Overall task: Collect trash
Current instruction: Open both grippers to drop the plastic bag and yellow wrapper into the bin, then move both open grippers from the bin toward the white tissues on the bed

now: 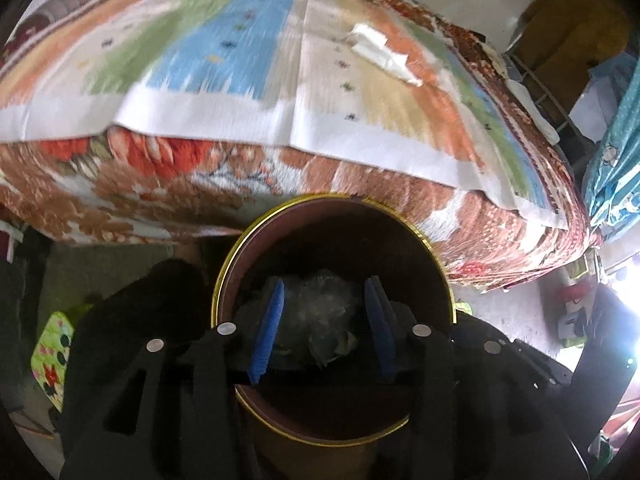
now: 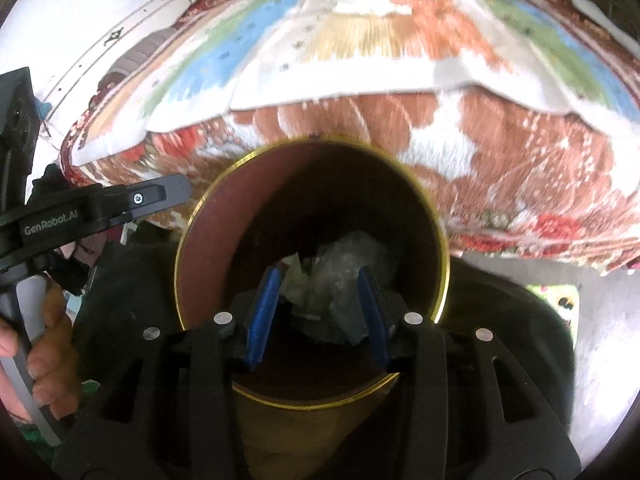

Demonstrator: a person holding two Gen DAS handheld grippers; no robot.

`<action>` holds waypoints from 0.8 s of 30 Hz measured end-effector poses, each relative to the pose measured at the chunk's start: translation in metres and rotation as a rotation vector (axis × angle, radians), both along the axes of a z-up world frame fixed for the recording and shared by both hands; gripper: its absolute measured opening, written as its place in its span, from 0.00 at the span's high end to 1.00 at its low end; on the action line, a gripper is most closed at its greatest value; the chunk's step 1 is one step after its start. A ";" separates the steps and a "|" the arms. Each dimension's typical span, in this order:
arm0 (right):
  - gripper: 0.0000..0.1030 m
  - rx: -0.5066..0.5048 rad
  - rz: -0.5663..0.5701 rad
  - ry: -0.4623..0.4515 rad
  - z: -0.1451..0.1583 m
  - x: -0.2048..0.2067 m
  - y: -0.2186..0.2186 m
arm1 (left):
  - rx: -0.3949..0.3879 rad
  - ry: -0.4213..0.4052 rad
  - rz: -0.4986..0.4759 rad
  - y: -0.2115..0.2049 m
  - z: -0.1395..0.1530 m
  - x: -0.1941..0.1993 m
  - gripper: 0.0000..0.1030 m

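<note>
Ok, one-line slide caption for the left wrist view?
Left gripper open above the gold-rimmed bin holding crumpled plastic; white paper on bed.

Left hand-held gripper (image 1: pixel 326 300) parted over round bin (image 1: pixel 434 248), crumpled plastic (image 1: pixel 324 308) inside, tissue (image 1: pixel 380 54) on bed (image 1: pixel 240 168)

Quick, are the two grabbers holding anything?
Left gripper: open, empty, over the bin.
Right gripper: open, empty, over it too.

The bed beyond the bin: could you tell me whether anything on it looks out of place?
Yes. A crumpled white paper lies loose on the striped sheet, far from the bin, which already holds clear plastic trash. It looks like litter yet to be collected. Nothing looks spilled or damaged.
</note>
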State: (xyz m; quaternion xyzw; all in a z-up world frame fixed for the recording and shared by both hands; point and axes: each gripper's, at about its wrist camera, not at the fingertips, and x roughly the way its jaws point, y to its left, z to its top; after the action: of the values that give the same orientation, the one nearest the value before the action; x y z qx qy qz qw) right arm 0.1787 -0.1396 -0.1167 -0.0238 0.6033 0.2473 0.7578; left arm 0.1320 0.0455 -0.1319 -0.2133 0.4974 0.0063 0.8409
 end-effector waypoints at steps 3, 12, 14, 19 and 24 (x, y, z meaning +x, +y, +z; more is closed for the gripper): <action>0.62 0.001 0.005 -0.046 0.013 0.000 -0.001 | -0.009 -0.018 -0.016 -0.001 0.009 -0.002 0.58; 0.62 0.011 0.011 -0.172 0.053 -0.001 -0.008 | -0.001 -0.099 -0.024 -0.006 0.048 -0.010 0.50; 0.61 0.025 0.005 -0.197 0.062 -0.001 -0.010 | 0.008 -0.116 -0.026 -0.006 0.056 -0.012 0.48; 0.55 0.037 0.009 -0.261 0.085 -0.003 -0.011 | 0.109 -0.179 -0.028 -0.012 0.078 -0.017 0.43; 0.48 0.065 -0.003 -0.326 0.104 0.000 -0.016 | 0.128 -0.212 -0.015 -0.009 0.091 -0.017 0.40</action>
State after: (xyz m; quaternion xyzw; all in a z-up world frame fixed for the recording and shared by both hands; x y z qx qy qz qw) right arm 0.1783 -0.1551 -0.0125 -0.0381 0.4641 0.2588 0.8463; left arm 0.1149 0.0363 -0.0408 -0.1549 0.4058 0.0094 0.9007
